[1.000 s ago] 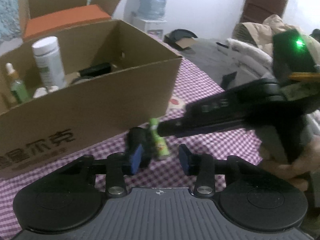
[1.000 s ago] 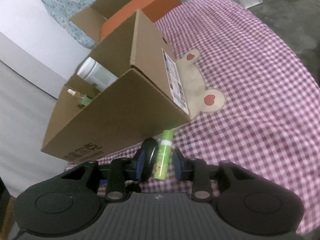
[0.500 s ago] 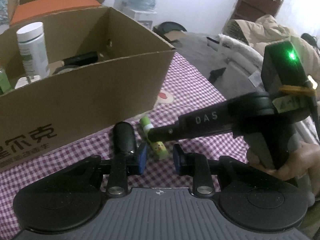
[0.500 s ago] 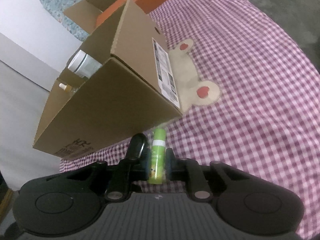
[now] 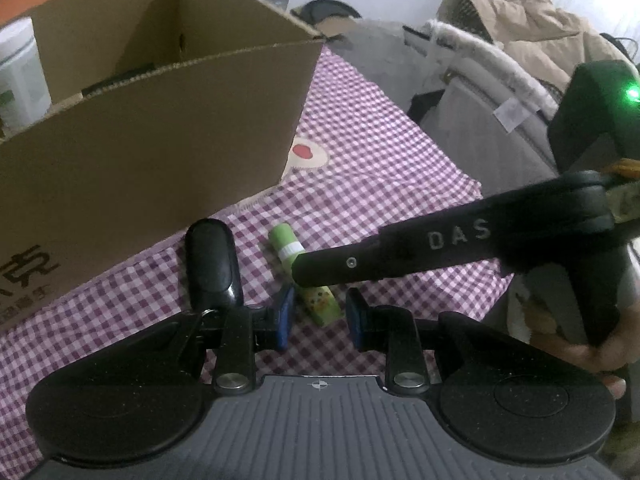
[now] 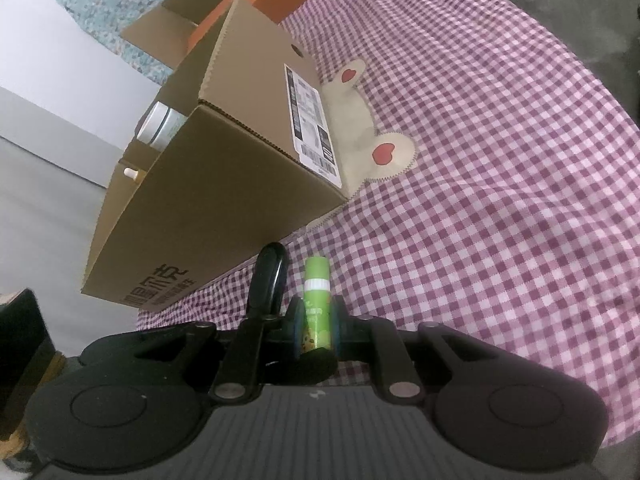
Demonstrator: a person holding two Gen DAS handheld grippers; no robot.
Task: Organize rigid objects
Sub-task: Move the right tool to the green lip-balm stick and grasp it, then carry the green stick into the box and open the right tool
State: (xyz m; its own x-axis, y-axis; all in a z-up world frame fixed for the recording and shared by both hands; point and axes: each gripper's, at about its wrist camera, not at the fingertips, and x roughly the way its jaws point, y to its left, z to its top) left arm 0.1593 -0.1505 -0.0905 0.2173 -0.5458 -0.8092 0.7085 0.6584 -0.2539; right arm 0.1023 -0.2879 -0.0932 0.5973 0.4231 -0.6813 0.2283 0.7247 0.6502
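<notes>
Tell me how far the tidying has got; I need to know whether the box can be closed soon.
Done: a white bottle and a small dropper bottle stand in the cardboard box. In hand: the right gripper is shut on the green glue stick. Left: boxing it and the black oblong object beside the left gripper.

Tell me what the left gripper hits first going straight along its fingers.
Probably the green glue stick, just ahead of the left gripper and clamped by the right gripper; depth is unclear.
</notes>
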